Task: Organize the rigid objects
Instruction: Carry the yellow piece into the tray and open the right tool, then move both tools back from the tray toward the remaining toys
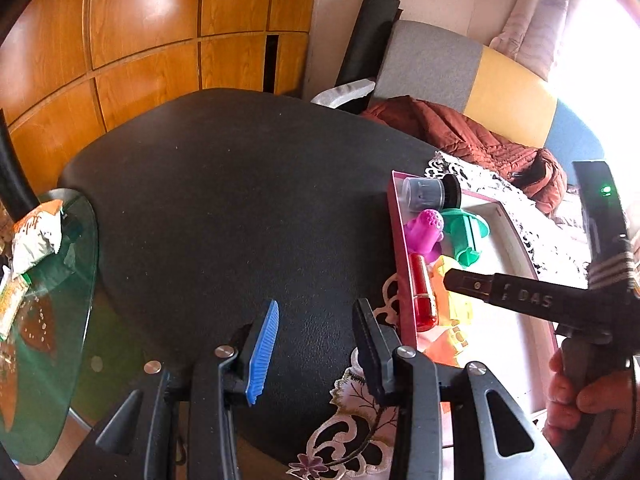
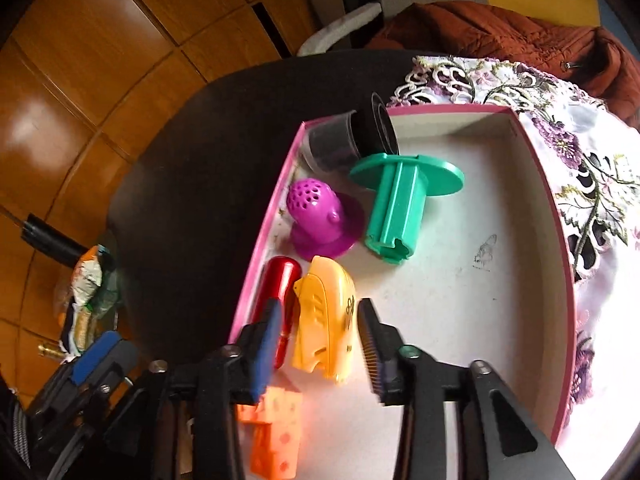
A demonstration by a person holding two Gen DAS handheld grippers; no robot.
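A pink-rimmed white box point(image 2: 472, 216) holds a dark cup point(image 2: 340, 140), a green flanged piece point(image 2: 400, 208), a purple perforated toy point(image 2: 316, 216), a red cylinder point(image 2: 276, 292), a yellow toy point(image 2: 328, 316) and an orange cheese-like block point(image 2: 276, 432). My right gripper point(image 2: 320, 344) is open, its fingers on either side of the yellow toy, apart from it. My left gripper point(image 1: 312, 344) is open and empty over the black table point(image 1: 224, 184), left of the box point(image 1: 400, 256). The right gripper's finger point(image 1: 480, 284) shows over the box in the left wrist view.
A floral lace cloth point(image 2: 580, 160) lies under the box. A rust jacket point(image 1: 472, 136) lies on the sofa behind. A green glass side table point(image 1: 52, 304) with snack packets point(image 1: 36, 236) stands at the left. Wooden cabinets point(image 1: 140, 40) form the back.
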